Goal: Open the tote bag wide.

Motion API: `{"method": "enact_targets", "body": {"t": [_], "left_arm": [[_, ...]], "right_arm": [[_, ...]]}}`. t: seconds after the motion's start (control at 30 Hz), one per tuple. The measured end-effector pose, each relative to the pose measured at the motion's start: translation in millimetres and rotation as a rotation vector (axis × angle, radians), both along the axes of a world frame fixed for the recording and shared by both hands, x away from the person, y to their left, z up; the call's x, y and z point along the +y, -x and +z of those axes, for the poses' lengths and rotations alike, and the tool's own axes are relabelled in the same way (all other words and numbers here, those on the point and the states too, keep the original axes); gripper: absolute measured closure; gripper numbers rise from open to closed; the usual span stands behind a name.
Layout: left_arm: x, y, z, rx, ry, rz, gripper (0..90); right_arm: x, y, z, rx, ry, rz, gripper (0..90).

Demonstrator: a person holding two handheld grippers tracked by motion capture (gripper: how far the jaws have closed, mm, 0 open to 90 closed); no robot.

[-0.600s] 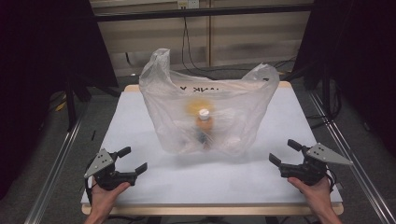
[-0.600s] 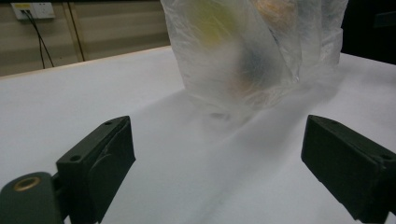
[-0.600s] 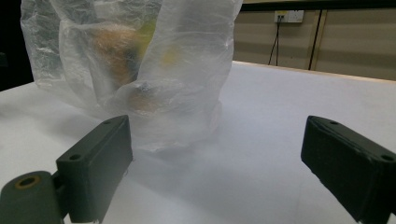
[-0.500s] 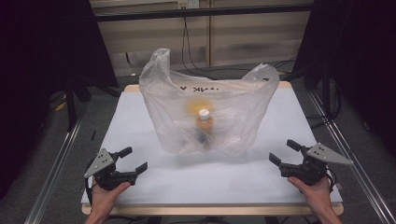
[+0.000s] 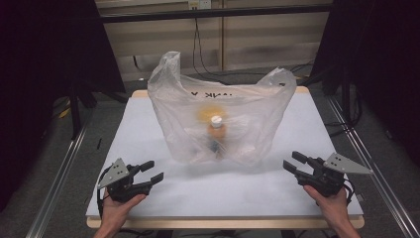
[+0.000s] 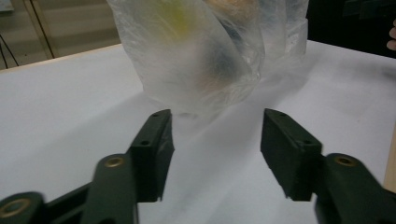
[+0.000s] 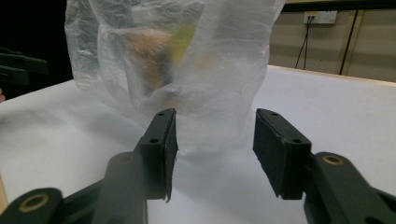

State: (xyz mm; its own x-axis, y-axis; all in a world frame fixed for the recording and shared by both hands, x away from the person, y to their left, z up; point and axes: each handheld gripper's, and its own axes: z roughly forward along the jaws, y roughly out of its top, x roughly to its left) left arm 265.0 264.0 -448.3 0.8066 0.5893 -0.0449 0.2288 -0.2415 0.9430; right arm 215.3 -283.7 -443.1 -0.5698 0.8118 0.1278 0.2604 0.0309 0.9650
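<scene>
From the high view, a see-through plastic bag stands in the middle of the white table. Inside it is a bottle with a white cap, and something yellow that is too blurry to name. The bag's two handles stick up. The left gripper sits near the front left of the table, held by a hand. The right gripper sits near the front right, held by the other hand. Both point toward the bag, and both are well apart from it. Their jaws are apart with nothing in them.

In the left gripper view, the two black jaws stand open over the bare table. The bag is ahead of them, not touching.

In the right gripper view, the jaws are open too, with only table between them. The bag stands just past the tips, and a brown shape shows through the plastic.
</scene>
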Motion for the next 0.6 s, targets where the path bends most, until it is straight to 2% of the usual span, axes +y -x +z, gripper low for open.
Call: {"method": "enact_targets", "body": {"t": [0.03,0.07,0.1,0.13,0.17,0.2,0.27,0.3,0.33,0.37,0.4,0.47,0.5,0.57,0.6], "left_arm": [[-2.7,1.7,1.1,0.014,0.011,0.0,49.2],[-2.8,2.2,2.8,0.001,-0.011,-0.01,51.5],[-4.9,3.8,3.7,0.007,0.002,-0.019,57.0],[-5.9,5.2,5.5,0.009,0.009,-0.035,58.7],[-5.1,4.1,5.8,0.017,0.014,-0.059,64.9],[-5.1,4.1,5.8,0.017,0.014,-0.059,70.0],[-6.9,4.4,5.9,0.031,0.014,-0.055,73.1],[-8.1,3.7,6.6,0.053,0.025,-0.064,76.1],[-8.9,2.9,7.0,0.062,0.033,-0.073,76.1],[-11.1,3.0,8.0,0.067,0.031,-0.072,77.6],[-13.0,2.2,9.5,0.065,0.024,-0.089,77.6],[-17.1,2.3,12.1,0.074,0.035,-0.089,82.0],[-18.6,1.4,14.1,0.06,0.019,-0.104,82.0],[-23.4,0.1,17.3,0.064,0.03,-0.116,86.8],[-24.8,-0.7,18.2,0.064,0.029,-0.117,86.8]], "right_arm": [[0.7,0.0,1.3,0.004,-0.002,0.01,55.1],[1.7,0.2,2.6,0.0,0.005,0.023,57.9],[4.7,-0.1,4.6,0.007,0.001,0.042,63.7],[6.1,-0.2,5.4,0.007,0.002,0.051,65.7],[7.9,-0.5,6.4,0.013,0.006,0.053,66.6],[9.6,-1.4,7.2,0.015,0.004,0.068,67.1],[12.2,-2.2,7.6,0.017,0.006,0.07,68.0],[15.4,-3.6,7.9,0.02,0.016,0.087,72.4],[15.4,-3.6,7.9,0.02,0.016,0.087,72.4],[17.0,-5.2,9.0,0.026,0.017,0.107,77.4],[17.0,-5.2,9.0,0.026,0.017,0.107,77.4],[19.3,-8.5,12.5,0.036,0.011,0.135,84.6],[19.3,-8.5,12.5,0.036,0.011,0.135,84.6],[21.2,-11.3,17.0,0.033,0.02,0.151,89.5],[21.2,-12.5,19.2,0.039,0.01,0.154,90.0]]}}
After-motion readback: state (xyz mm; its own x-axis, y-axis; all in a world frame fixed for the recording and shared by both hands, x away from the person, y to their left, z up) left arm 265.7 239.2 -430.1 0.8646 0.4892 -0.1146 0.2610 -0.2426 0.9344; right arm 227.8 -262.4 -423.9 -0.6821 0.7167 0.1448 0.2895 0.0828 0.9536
